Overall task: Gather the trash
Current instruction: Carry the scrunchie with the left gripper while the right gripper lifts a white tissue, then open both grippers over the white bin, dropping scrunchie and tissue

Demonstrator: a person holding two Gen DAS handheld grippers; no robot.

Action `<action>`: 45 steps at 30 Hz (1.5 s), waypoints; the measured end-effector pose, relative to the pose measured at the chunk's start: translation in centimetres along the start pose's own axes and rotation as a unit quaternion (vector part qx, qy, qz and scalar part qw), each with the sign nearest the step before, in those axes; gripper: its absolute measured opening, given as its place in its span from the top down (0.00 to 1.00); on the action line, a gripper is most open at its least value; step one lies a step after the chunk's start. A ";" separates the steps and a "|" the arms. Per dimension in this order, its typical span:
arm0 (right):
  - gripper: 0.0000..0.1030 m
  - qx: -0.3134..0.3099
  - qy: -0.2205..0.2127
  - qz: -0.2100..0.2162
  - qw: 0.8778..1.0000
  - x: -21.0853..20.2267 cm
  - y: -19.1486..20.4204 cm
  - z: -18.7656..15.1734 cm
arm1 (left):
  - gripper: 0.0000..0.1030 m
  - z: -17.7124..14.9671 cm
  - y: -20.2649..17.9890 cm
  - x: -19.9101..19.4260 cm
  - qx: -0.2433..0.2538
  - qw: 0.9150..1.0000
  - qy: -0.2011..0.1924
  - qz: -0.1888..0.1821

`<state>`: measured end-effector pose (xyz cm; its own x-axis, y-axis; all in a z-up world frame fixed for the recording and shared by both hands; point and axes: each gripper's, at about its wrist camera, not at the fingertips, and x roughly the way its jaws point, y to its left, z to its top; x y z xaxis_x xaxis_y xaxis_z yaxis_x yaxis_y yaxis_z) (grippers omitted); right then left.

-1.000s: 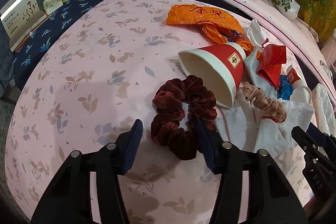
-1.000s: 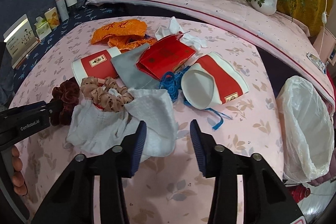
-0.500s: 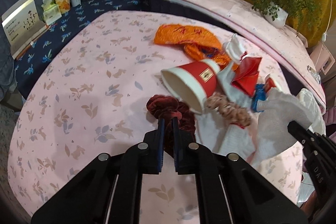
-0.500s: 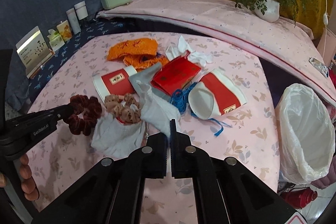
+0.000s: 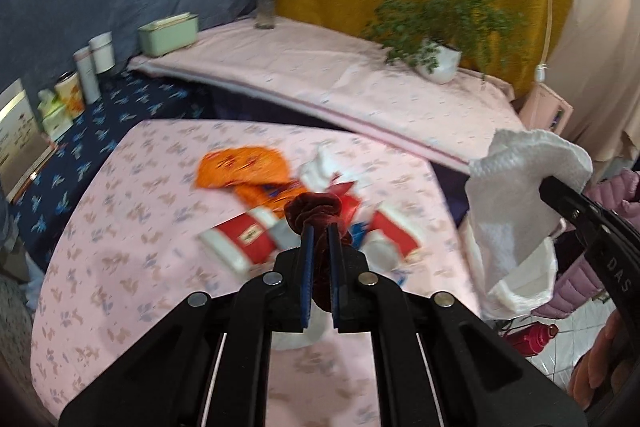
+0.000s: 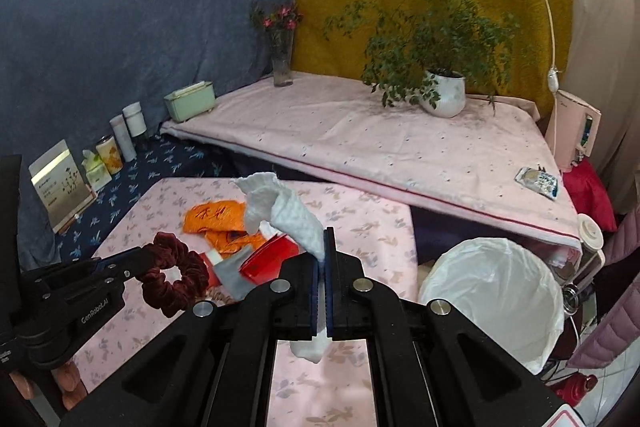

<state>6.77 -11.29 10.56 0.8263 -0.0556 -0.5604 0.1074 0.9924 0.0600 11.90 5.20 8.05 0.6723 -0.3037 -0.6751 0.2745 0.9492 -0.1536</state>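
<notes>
Trash is in both my tools: the left gripper (image 5: 319, 227) clamps the maroon scrunchie (image 6: 172, 277), the right gripper (image 6: 323, 247) pinches the white paper towel (image 6: 280, 211), both clear above the pink table (image 6: 360, 223). I judge this the carry step; next I swing right to the white-lined bin (image 6: 496, 291), with cups and wrappers left on the table.

A dark maroon velvet scrunchie (image 6: 176, 277) hangs at nine o'clock of a white textured paper towel (image 6: 286, 213). The tablecloth (image 6: 360, 223) is pale pink with muted leaf sprigs. At twelve o'clock lie an orange wrapper (image 5: 244, 167) and red-and-white cups (image 5: 244, 241).
</notes>
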 end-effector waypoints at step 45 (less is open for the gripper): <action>0.62 0.121 0.030 -0.174 0.977 2.6 -23.0 0.0 | 0.56 2.5 -26.3 10.0 0.145 0.974 0.036 -0.170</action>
<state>6.41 -34.29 7.76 0.6833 -0.3714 -0.6286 0.5093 0.8594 0.0459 13.11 -23.03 7.15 0.4605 -0.5803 -0.6717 0.6629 0.7281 -0.1745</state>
